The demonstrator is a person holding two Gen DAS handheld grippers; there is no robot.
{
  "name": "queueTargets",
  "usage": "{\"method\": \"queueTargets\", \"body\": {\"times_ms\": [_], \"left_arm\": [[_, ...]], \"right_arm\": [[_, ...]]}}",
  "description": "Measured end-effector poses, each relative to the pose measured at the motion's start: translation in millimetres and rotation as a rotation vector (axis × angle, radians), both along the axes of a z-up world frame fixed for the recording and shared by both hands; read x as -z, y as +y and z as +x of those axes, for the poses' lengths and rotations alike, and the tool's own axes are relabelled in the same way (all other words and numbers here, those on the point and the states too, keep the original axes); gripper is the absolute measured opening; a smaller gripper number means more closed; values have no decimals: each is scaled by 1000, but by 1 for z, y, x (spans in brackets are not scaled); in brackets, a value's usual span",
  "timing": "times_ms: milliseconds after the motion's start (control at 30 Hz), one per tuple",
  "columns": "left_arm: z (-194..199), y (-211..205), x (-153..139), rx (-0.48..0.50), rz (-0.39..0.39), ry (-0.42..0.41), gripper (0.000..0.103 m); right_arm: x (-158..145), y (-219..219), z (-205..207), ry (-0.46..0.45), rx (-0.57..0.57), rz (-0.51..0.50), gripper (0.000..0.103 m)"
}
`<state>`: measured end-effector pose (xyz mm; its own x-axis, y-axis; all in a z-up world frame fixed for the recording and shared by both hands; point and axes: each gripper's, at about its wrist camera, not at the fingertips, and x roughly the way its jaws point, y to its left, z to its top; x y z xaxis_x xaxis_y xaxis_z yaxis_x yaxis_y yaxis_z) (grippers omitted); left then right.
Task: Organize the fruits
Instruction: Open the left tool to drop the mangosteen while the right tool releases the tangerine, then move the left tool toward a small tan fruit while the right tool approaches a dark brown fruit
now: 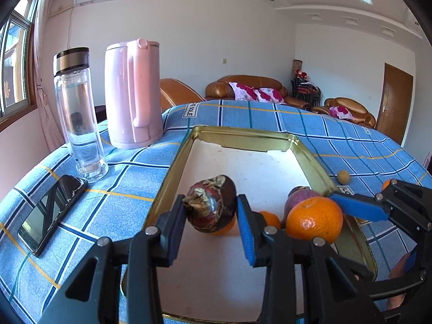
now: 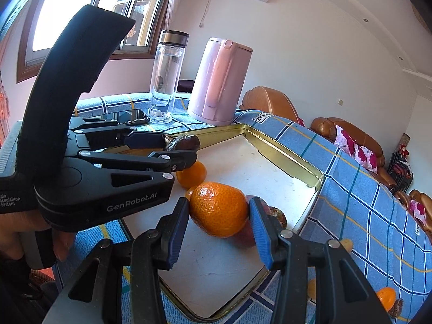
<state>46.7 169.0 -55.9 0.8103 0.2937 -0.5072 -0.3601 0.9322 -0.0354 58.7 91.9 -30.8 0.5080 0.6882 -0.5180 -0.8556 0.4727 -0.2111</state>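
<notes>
Fruit sits in both tongs above a gold-rimmed tray [image 1: 172, 167]: the left tongs [image 1: 210, 213] are clamped narrow on a dark brown fruit [image 1: 213, 205], the right tongs [image 2: 218, 216] clamped narrow on an orange [image 2: 218, 210]. Beneath them a smaller orange [image 2: 191, 174] and a purple fruit [image 1: 297, 197] lie on the tray's white floor, whose far half toward 12 o'clock is bare. A pink kettle [image 1: 132, 94], a glass bottle [image 1: 78, 113] and a phone [image 1: 51, 210] stand at 10 o'clock on the blue checked worktop [image 1: 351, 140]; a small greenish fruit [image 1: 343, 176] lies outside the rim at 2 o'clock.

Dark brown fruit [image 1: 212, 206] and large orange [image 2: 219, 209] held above gold tray [image 1: 244, 135].
</notes>
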Motion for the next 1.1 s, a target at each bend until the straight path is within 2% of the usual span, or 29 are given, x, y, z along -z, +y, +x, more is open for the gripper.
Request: {"method": "queueTargets", "body": {"times_ms": [167, 267, 400, 433, 467, 533, 600, 733, 867, 1100], "left_arm": [[-2, 0, -1, -10, 2, -7, 39], [-2, -1, -1, -9, 9, -9, 39], [-4, -2, -1, -12, 14, -19, 41], [-5, -2, -1, -16, 15, -21, 46], [-6, -2, -2, -24, 17, -26, 56], [-8, -2, -3, -38, 21, -41, 65], [-9, -3, -3, -37, 26, -46, 66], [-12, -6, -5, -39, 24, -70, 75], [-12, -12, -6, -30, 31, -76, 75], [-11, -26, -11, 1, 33, -96, 75]], "right_arm": [[0, 0, -1, -1, -5, 1, 50], [-1, -1, -1, -5, 2, 9, 60], [-3, -7, 4, 11, 24, 41, 64], [-4, -9, 6, 19, 30, 54, 65], [-5, -11, 8, 26, 36, 67, 67], [-7, -16, 12, 38, 51, 90, 71], [-8, -20, 13, 42, 60, 112, 72], [-12, -30, 12, 34, 80, 164, 73], [-15, -40, 18, 54, 111, 216, 79], [-15, -51, 20, 62, 141, 239, 79]]}}
